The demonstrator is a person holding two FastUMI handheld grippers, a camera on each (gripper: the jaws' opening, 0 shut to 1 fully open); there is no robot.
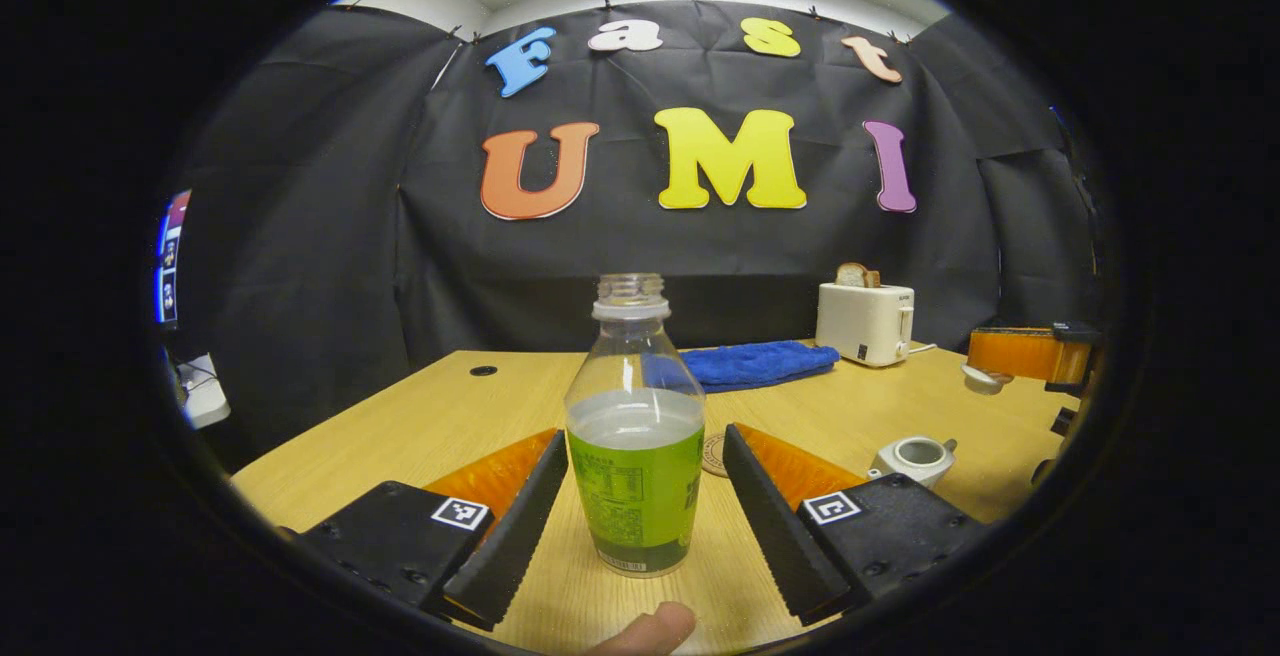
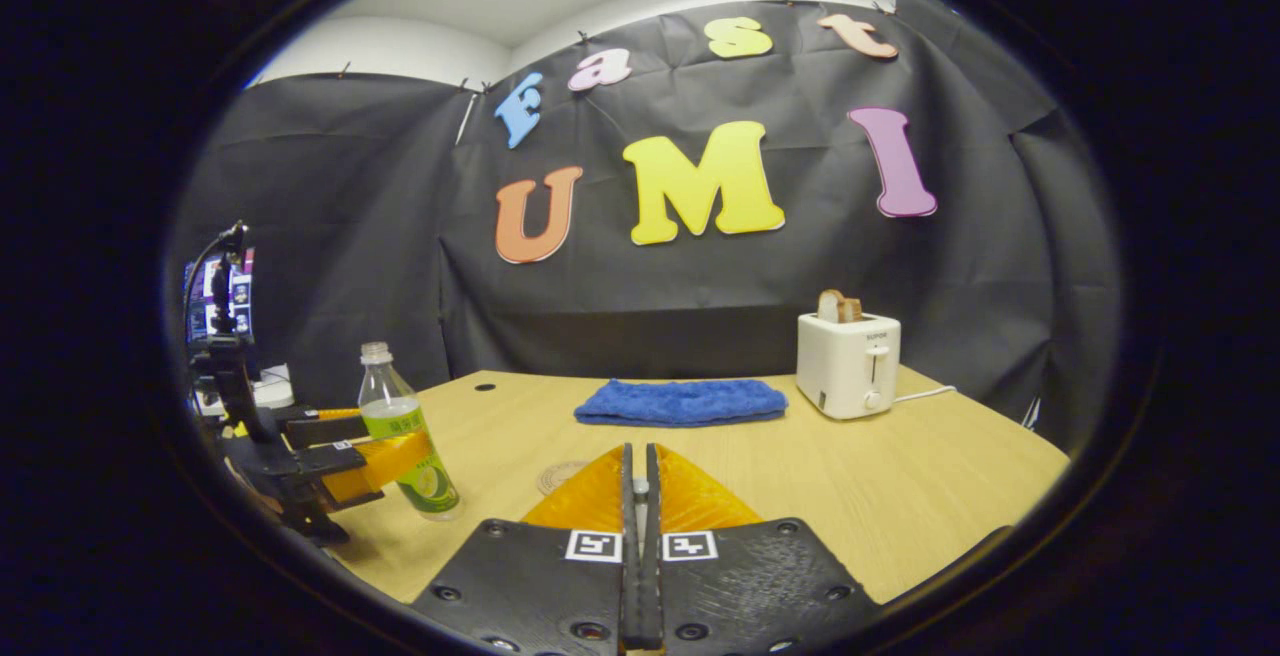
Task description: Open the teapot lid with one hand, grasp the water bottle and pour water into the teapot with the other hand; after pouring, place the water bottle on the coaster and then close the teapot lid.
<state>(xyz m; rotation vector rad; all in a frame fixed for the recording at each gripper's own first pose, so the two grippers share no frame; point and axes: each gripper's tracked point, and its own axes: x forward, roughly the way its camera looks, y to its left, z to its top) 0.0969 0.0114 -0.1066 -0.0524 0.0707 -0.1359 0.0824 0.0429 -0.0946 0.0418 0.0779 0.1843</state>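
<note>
The water bottle (image 1: 634, 436) is standing upright and uncapped on the table (image 1: 420, 426), flanked by the left gripper (image 1: 634, 516) with its fingers spread wide on either side — nothing is yet being squeezed. The coaster (image 1: 714, 455) is lying just behind the bottle. Further right, the teapot (image 1: 915, 459) is sitting open. The lid (image 1: 982, 378) is being held aloft by the right gripper (image 2: 637, 536), its fingers nearly together on something small and pale. Grasping, pouring, placing and closing are judged as remaining.
</note>
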